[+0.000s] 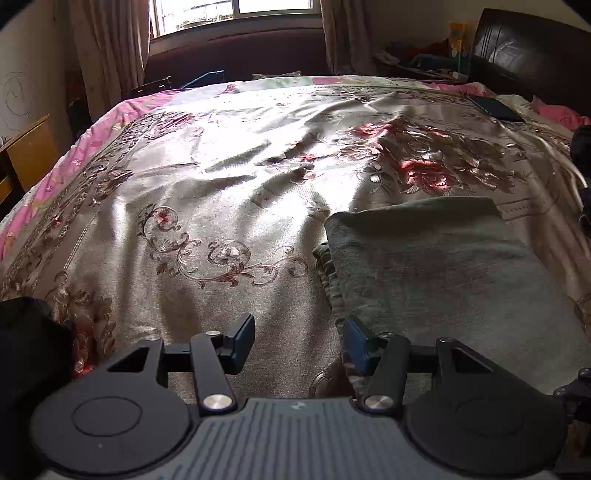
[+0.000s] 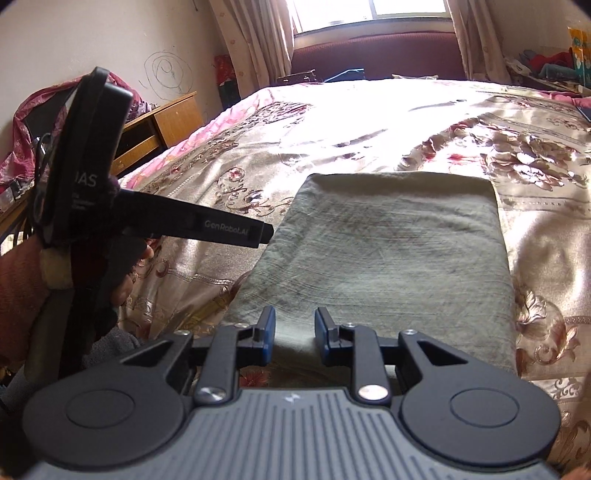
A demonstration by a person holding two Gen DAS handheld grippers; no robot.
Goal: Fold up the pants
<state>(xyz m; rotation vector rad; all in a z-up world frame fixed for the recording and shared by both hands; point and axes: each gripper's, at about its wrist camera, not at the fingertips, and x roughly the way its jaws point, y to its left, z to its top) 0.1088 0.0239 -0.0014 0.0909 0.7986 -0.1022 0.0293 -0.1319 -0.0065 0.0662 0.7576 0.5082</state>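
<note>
The pants point(image 2: 384, 258) lie folded into a flat grey-green rectangle on the floral bedspread point(image 2: 369, 122). In the left wrist view the pants point(image 1: 443, 280) sit at the right, folded edges stacked along their left side. My left gripper point(image 1: 300, 343) hovers open over bare bedspread point(image 1: 221, 206), its right finger just over the pants' near left edge. My right gripper point(image 2: 295, 334) stands over the pants' near edge with a narrow gap between the pads and nothing pinched. The left gripper point(image 2: 263, 234) also shows from the side, held by a hand left of the pants.
A wooden desk point(image 2: 173, 118) stands left of the bed. A dark flat device point(image 1: 495, 109) lies at the far right of the bed, near the dark headboard point(image 1: 535, 55). Curtains and a window point(image 1: 236, 14) are beyond the far edge.
</note>
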